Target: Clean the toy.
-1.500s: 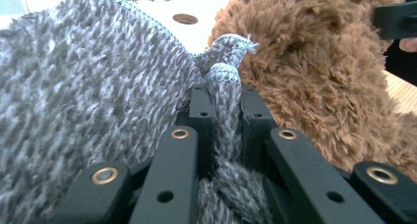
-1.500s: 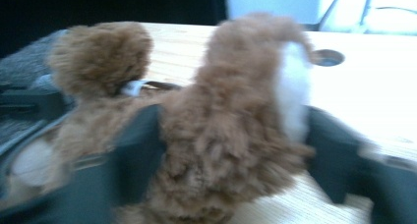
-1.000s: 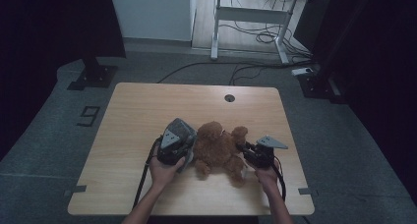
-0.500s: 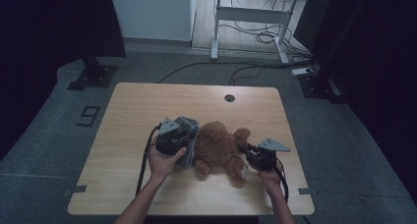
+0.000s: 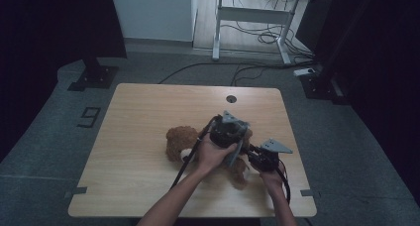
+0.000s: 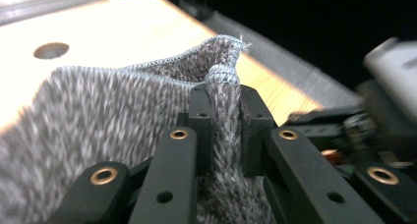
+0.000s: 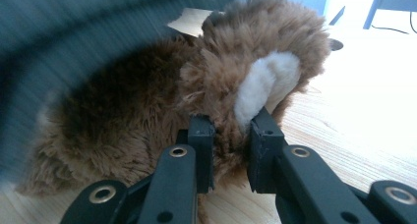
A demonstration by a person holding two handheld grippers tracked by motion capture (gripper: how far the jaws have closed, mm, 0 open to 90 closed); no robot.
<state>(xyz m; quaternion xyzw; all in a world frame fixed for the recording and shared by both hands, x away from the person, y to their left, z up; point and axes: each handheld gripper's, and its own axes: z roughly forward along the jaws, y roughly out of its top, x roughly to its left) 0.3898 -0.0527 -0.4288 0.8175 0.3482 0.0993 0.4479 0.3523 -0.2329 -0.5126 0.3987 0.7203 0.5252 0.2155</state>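
Left gripper (image 6: 222, 130): pinched tight on a fold of grey knitted cloth (image 6: 98, 116), held over the teddy bear.
Right gripper (image 7: 230, 150): pinched on the brown teddy bear (image 7: 162, 96), by its cream paw.
Teddy bear: lies on the worktop (image 5: 148, 112), near the front edge, right of the middle.

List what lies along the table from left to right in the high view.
Bare table → brown plush toy → left gripper, shut on grey knit cloth → right gripper, shut on the toy's paw.
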